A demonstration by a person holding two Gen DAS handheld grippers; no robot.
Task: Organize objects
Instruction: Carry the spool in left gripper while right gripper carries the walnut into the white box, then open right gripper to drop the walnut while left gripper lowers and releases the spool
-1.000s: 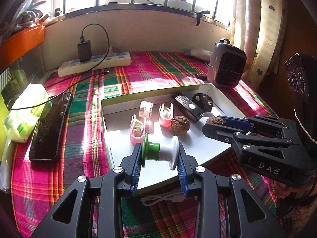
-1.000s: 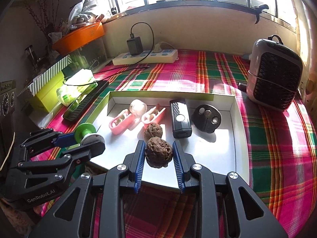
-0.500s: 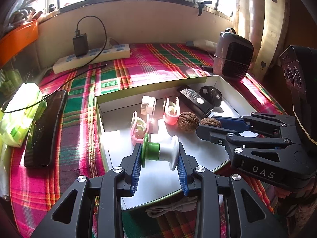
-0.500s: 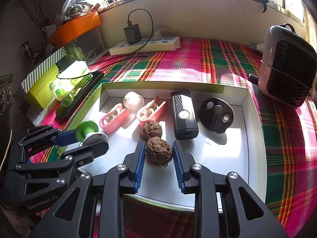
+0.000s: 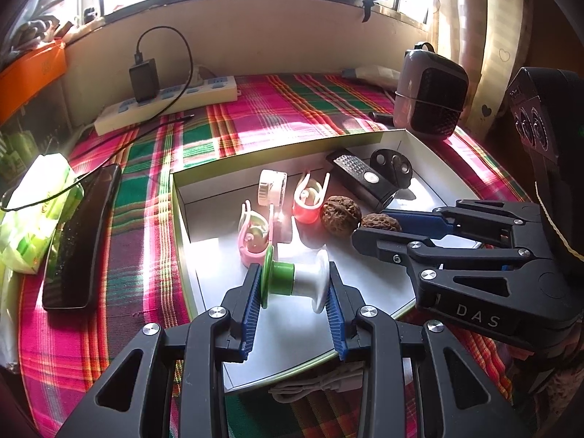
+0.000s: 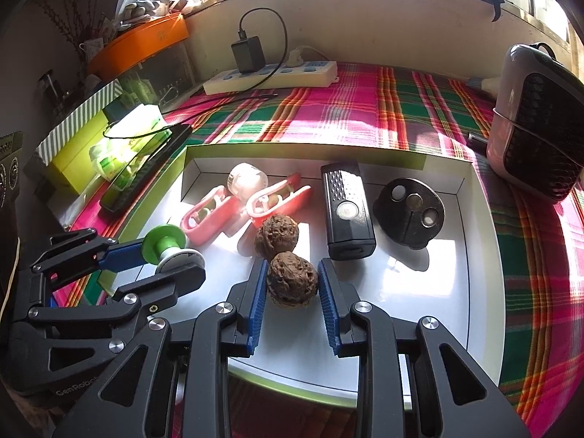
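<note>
between left tongs [image 5: 295, 288], spool [image 5: 296, 280] lies crosswise.

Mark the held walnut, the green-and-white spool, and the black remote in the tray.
held walnut [image 6: 291, 278], right wrist view, middle of its wrinkled shell
green-and-white spool [image 5: 292, 278], left wrist view, on its barrel where green meets white
black remote [image 6: 346, 208], right wrist view, on its round button

Around your work area, a plaid cloth [image 5: 292, 109] covers the table. A white power strip [image 6: 270, 76] with a black charger [image 6: 248, 53] plugged in lies by the back wall. A small grey heater [image 6: 536, 120] stands at the right, and a dark phone [image 5: 82, 237] lies at the left beside a green packet [image 5: 33, 211].
</note>
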